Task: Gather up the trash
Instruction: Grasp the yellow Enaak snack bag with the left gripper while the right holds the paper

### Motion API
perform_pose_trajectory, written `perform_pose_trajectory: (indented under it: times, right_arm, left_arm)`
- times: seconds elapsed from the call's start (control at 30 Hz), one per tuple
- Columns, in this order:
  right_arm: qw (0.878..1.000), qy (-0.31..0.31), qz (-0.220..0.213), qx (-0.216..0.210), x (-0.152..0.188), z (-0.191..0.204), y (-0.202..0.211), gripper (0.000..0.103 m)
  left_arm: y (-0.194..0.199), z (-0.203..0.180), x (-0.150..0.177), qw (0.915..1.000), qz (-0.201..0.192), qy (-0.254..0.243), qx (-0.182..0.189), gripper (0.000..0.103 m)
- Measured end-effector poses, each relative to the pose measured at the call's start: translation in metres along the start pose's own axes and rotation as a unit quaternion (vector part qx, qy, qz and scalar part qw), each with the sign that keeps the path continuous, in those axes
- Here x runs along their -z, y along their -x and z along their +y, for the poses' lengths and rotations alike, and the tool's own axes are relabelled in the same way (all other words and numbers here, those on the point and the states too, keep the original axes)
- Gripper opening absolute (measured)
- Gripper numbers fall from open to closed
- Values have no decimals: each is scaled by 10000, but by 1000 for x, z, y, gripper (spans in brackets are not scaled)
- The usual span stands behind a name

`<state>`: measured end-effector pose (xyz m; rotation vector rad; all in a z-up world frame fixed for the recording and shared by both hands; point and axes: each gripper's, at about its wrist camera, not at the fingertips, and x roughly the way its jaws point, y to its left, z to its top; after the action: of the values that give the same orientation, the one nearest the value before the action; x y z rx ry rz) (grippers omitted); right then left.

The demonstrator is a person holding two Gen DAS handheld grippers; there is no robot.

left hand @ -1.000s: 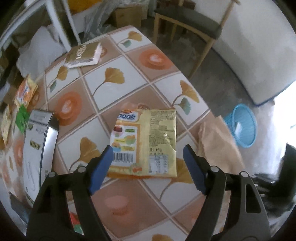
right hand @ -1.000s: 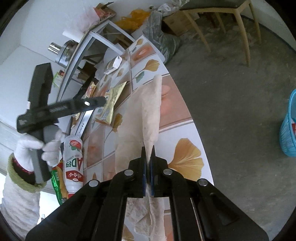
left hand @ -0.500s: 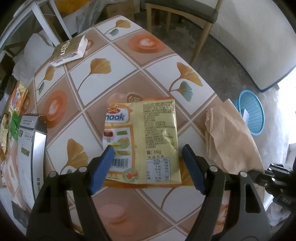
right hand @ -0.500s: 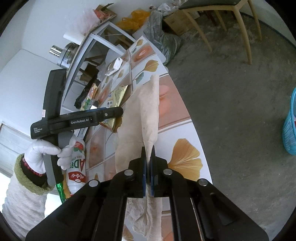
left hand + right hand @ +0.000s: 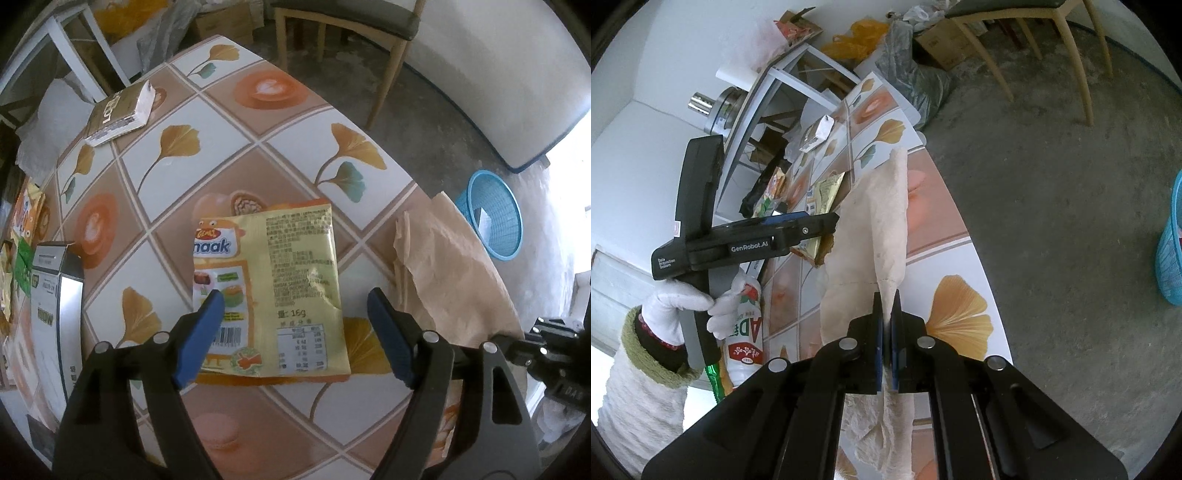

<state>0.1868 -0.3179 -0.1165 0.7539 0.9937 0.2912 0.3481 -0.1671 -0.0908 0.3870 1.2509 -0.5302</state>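
A yellow snack wrapper (image 5: pixel 284 280) lies flat on the patterned table (image 5: pixel 258 122). My left gripper (image 5: pixel 295 314) is open, its blue fingers straddling the wrapper's near half just above it. My right gripper (image 5: pixel 885 306) is shut on a crumpled beige paper sheet (image 5: pixel 875 225), which also shows in the left wrist view (image 5: pixel 447 273) at the table's right edge. The left gripper appears in the right wrist view (image 5: pixel 798 225), over the wrapper (image 5: pixel 823 195).
A blue trash basket (image 5: pixel 493 218) stands on the floor right of the table, seen too in the right wrist view (image 5: pixel 1171 243). A grey carton (image 5: pixel 51 321), a small box (image 5: pixel 118 114), more wrappers (image 5: pixel 22 221) and a bottle (image 5: pixel 744 332) crowd the table's left side. A wooden chair (image 5: pixel 354 33) stands behind.
My left gripper has moved forward and lower over the snack wrapper, still open. The right gripper holds the paper sheet as before.
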Motion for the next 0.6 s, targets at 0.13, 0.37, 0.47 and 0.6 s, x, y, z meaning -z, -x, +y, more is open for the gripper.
perform_pose_trajectory:
  times: [0.13, 0.37, 0.47, 0.6]
  right_arm:
    - [10000, -18, 4, -12, 0, 0, 0, 4]
    - [10000, -62, -25, -5, 0, 0, 0, 4]
    - [9999, -112, -40, -26, 0, 1, -1, 4]
    - [9997, -197, -69, -155, -1, -1, 1, 4]
  left_arm:
    - [6, 0, 3, 10000, -2, -47, 54, 56]
    - [12, 0, 9, 9997, -52, -157, 195, 16]
    - [16, -1, 12, 9997, -121, -168, 129, 9]
    - [28, -1, 15, 9994, -269, -224, 84, 7]
